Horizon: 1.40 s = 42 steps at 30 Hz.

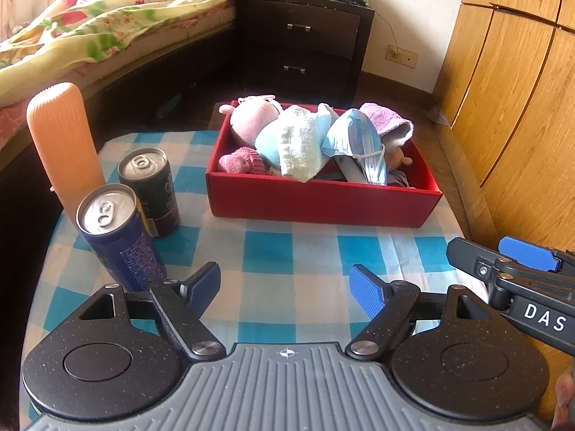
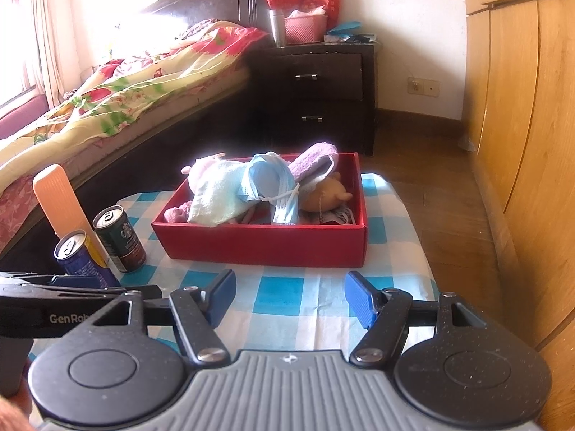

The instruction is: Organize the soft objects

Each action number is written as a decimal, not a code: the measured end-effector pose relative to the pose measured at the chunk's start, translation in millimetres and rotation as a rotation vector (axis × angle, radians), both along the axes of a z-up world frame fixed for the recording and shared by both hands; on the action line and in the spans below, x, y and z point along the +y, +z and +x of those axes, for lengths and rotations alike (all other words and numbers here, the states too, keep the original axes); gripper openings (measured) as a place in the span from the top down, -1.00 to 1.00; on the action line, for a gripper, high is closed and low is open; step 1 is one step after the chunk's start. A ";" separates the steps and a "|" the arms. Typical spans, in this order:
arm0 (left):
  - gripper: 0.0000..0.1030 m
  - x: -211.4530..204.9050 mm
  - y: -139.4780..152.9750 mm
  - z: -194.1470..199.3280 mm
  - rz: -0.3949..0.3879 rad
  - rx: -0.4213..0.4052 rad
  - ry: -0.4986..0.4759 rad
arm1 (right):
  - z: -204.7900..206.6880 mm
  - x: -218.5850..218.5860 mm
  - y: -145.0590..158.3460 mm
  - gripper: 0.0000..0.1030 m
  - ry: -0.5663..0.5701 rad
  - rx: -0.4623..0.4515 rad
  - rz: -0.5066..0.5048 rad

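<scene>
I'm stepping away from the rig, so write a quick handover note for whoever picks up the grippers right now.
Left gripper: open, empty, over the checked tablecloth in front of the box.
Right gripper: open, empty, beside the left one.
Red box: holds the soft things, namely the pale blue-and-white towel, blue face mask, purple towel, pink plush and a brown plush toy.
Done: no soft item visible loose on the cloth.
Left: the towel and mask hang over the pile; tuck them in if wanted. The two cans and the orange ribbed bottle are hard items and stay out.
</scene>
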State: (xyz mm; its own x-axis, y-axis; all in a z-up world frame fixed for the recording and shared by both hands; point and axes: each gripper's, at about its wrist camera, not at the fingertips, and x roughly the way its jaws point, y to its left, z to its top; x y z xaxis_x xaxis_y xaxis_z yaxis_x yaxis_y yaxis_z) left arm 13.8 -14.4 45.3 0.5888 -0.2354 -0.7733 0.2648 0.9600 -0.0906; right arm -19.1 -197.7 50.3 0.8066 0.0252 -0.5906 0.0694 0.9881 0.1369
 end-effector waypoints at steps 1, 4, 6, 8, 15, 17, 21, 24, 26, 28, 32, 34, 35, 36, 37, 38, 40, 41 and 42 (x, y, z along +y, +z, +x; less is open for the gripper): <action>-0.50 -0.5 0.3 -0.4 0.002 -0.001 -0.002 | -0.1 0.5 -0.1 0.12 -0.001 -0.002 -0.002; -0.51 -1.0 0.3 -0.7 0.002 -0.002 -0.001 | 0.0 0.7 -0.5 0.12 -0.008 -0.003 -0.001; -0.51 -1.6 0.4 -0.8 0.002 -0.002 -0.001 | -0.3 1.2 0.0 0.12 -0.011 -0.007 -0.002; -0.51 -2.0 0.4 -1.1 0.003 -0.004 -0.002 | -0.6 1.4 0.5 0.11 -0.013 -0.011 -0.003; -0.51 -3.9 0.0 -1.6 0.006 -0.003 -0.004 | -0.9 -1.0 1.1 0.11 -0.021 -0.013 0.003; -0.51 -4.5 -0.1 -1.8 0.007 -0.004 -0.006 | -0.9 -1.0 1.5 0.10 -0.022 -0.016 0.001; -0.51 -4.8 -0.3 -2.1 0.009 -0.004 -0.006 | -1.3 -1.3 1.8 0.10 -0.025 -0.019 0.002; -0.51 -4.6 -0.3 -1.8 0.009 -0.005 -0.005 | -1.5 -0.8 1.8 0.10 -0.025 -0.020 0.000; -0.51 -4.1 -0.4 -1.3 0.008 -0.005 -0.002 | -1.3 -0.8 1.7 0.10 -0.024 -0.018 0.000; -0.51 -3.9 -0.6 -1.1 0.008 -0.004 -0.001 | -1.1 -0.6 1.9 0.10 -0.023 -0.018 -0.001; -0.51 -4.2 -0.6 -1.1 0.008 -0.004 -0.001 | -1.4 -0.1 1.5 0.10 -0.023 -0.019 -0.002; -0.51 -4.2 -0.5 -1.2 0.009 -0.005 0.001 | -1.5 0.0 1.4 0.10 -0.026 -0.020 -0.005; -0.51 -4.2 -0.6 -1.2 0.008 -0.005 0.002 | -1.7 -0.3 1.3 0.10 -0.029 -0.021 -0.004; -0.52 -4.2 -0.6 -1.0 0.009 -0.005 0.004 | -1.7 -0.1 1.1 0.10 -0.029 -0.021 -0.004; -0.52 -4.2 -0.8 -0.8 0.009 -0.005 0.006 | -1.5 -0.3 1.2 0.10 -0.030 -0.022 -0.005; -0.52 -4.1 -0.8 -0.9 0.008 -0.005 0.008 | -1.7 -0.4 1.3 0.10 -0.032 -0.021 -0.007; -0.52 -4.0 -1.1 -0.6 0.008 -0.004 0.009 | -1.5 -0.3 1.0 0.09 -0.031 -0.020 -0.009; -0.52 -4.0 -1.1 -0.6 0.008 -0.004 0.009 | -1.4 0.1 0.8 0.09 -0.031 -0.019 -0.013; -0.52 -4.2 -0.9 -0.8 0.007 -0.004 0.009 | -1.3 0.5 0.3 0.09 -0.032 -0.020 -0.017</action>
State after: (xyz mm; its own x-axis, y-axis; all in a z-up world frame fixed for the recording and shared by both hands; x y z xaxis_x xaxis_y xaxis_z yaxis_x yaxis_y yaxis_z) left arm 13.0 -18.6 44.4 0.5941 -0.2252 -0.7722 0.2568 0.9629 -0.0832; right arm -20.3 -197.2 50.7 0.8182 -0.0105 -0.5749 0.0983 0.9877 0.1218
